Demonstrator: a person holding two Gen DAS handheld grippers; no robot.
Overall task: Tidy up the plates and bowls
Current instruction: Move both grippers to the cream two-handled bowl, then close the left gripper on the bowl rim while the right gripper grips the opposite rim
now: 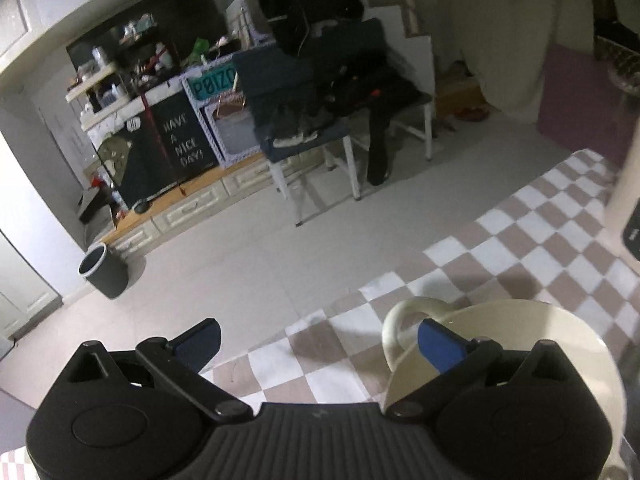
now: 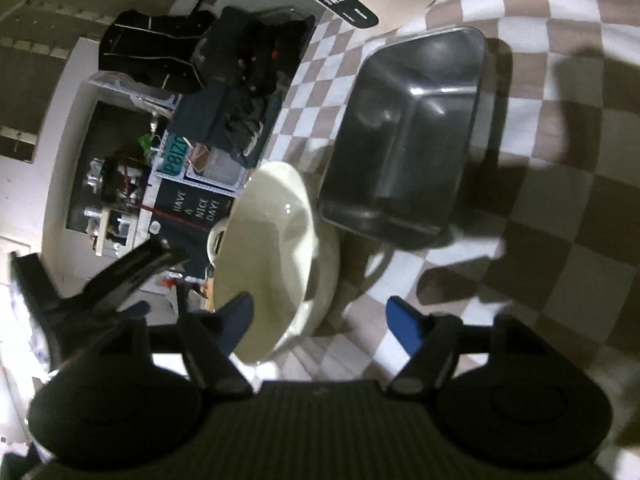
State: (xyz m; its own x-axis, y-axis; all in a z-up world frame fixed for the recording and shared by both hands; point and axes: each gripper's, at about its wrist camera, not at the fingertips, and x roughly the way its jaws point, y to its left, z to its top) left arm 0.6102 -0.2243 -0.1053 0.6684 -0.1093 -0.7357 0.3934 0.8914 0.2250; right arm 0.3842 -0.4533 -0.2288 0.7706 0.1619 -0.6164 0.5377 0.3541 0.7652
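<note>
A cream dish (image 2: pixel 272 248) with a small loop handle rests near the edge of the checked tablecloth (image 2: pixel 560 240); a second cream rim seems to lie under it. My right gripper (image 2: pixel 320 322) is open, its left finger over the dish's hollow and its right finger over the cloth, neither pad pressing. Beyond the dish stands a dark grey rectangular tub (image 2: pixel 404 140), nothing in it. In the left wrist view the cream dish (image 1: pixel 500 360) sits low at the right, behind the right finger. My left gripper (image 1: pixel 320 344) is wide open and holds nothing; its black body (image 2: pixel 120 280) shows left of the dish.
The table edge runs diagonally, with pale floor (image 1: pixel 240 260) beyond it. A black bin (image 1: pixel 102 270) stands on the floor, and chairs piled with dark clothes (image 1: pixel 312 132) stand farther off. A beige device with a black label (image 2: pixel 348 4) sits at the table's far side.
</note>
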